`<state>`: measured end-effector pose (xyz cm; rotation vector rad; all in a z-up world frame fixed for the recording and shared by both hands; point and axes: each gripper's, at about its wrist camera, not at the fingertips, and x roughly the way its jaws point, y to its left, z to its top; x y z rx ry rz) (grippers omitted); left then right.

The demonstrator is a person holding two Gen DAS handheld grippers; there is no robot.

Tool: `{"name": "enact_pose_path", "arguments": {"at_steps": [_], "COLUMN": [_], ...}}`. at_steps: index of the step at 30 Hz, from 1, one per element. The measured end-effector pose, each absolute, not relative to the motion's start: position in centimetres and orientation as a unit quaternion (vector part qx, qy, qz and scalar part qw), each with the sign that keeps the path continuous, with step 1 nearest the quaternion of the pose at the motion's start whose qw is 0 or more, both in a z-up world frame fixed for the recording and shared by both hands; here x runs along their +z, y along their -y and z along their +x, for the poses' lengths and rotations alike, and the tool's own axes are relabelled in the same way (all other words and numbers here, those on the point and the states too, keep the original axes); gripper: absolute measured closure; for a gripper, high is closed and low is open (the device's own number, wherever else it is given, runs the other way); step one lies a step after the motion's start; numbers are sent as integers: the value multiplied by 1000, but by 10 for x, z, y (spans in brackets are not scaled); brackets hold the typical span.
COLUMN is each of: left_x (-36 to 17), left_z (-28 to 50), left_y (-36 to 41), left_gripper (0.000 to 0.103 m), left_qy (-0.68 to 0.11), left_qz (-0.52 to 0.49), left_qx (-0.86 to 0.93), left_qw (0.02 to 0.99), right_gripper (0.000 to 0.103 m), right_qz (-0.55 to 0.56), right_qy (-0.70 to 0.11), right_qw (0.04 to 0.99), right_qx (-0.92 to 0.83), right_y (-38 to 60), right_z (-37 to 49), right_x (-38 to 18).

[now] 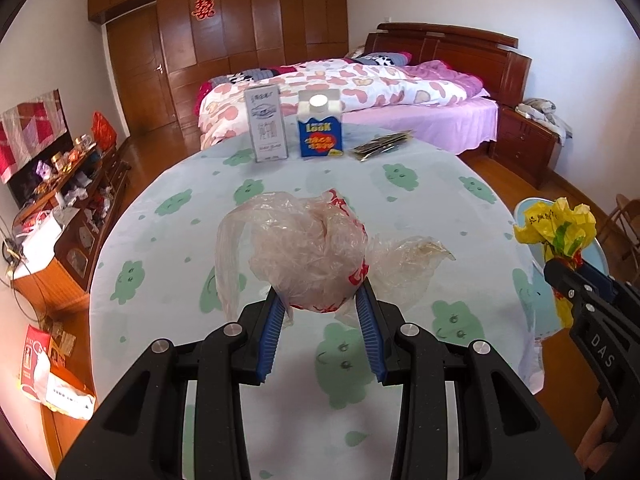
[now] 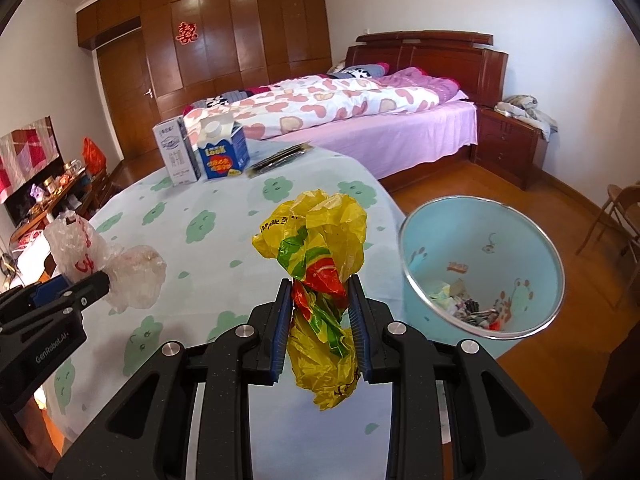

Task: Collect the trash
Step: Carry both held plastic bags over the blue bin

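Here both tongs are loaded at once. The left gripper (image 1: pixel 322 304) has its blue pads closed partway onto a crumpled clear plastic bag (image 1: pixel 308 248) with red print, the bundle bulging forward past the fingertips over the middle of the table (image 1: pixel 420 200); a second clear wad (image 1: pixel 408 264) lies on the cloth just to its right, and whether it is part of the same bag I cannot tell. The right gripper (image 2: pixel 318 292) is pinched narrowly on a yellow plastic bag (image 2: pixel 320 240) with red and green print — the bag stands roughly upright, its long axis running up and down through the jaws, a crumpled head above and a tail hanging below. The relation that matters is the bin: the pale blue trash bin (image 2: pixel 536 248) stands on the floor off the table's right edge, just right of the yellow bag and lower than it, its mouth open and some litter already at the bottom. The right gripper is clearly the nearer one, so the yellow bag likely goes first, with a short carry rightward past the table edge; the left has the whole table width to cross. At the table's far edge stand a white carton (image 1: pixel 267 124), a blue carton (image 1: pixel 320 128) and some dark sachets (image 1: pixel 380 144), not yet collected.
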<state>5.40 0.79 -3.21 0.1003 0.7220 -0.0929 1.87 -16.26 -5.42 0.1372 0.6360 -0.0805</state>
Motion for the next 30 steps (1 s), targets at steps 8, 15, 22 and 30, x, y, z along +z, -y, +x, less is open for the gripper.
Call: {"name": "enact_pose_path", "arguments": {"at_steps": [8,15,22,30], "left_x": [-25,-16,-10,-5], "left_z": [56,56,57,62], "left_y": [9,24,40,64], "left_gripper": [67,67,66,66], "left_qy": [-343,-331,-323,-318], "left_qz": [57,59,65,73], "left_qx": [-58,-70,-83,-103], "left_qw": [936,939,940,940], "right_gripper": [75,75,75,75], "right_qz": [74,83,91,98], "right_qy": [-296,-294,-292,-289], "right_qw": [950,949,948,946], "right_qx": [-61,-77,-90,-106], "right_y": [182,200,216,231], "right_z": [13,13,11,8], "right_x": [-46,-42,-42,-41]}}
